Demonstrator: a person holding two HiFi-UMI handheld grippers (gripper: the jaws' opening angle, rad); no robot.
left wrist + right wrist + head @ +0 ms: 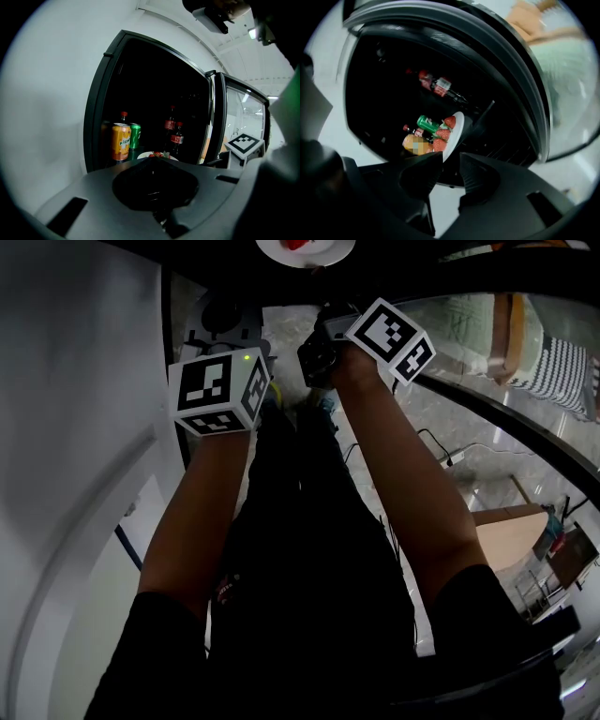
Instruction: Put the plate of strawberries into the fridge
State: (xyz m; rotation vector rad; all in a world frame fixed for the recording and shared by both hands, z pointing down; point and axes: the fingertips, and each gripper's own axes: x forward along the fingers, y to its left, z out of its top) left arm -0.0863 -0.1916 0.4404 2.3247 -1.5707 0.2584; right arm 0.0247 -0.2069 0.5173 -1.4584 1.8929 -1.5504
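The white plate of strawberries (453, 129) rests on a shelf inside the dark, open fridge (384, 84). It also shows in the left gripper view, where the plate (158, 154) peeks just over the jaws, and at the top edge of the head view as the plate (305, 249). My right gripper (451, 164) is open, a little back from the plate's rim, with nothing between its jaws. My left gripper (154, 161) is shut and empty, pointing into the fridge opening. Both marker cubes, left (217, 390) and right (389, 338), are held out below the plate.
On the same shelf stand an orange can (120, 141), a green can (135, 136) and two cola bottles (174, 133). The glass fridge door (234, 117) hangs open at the right. White fridge wall (75, 427) runs along the left; the person's legs stand on tiled floor.
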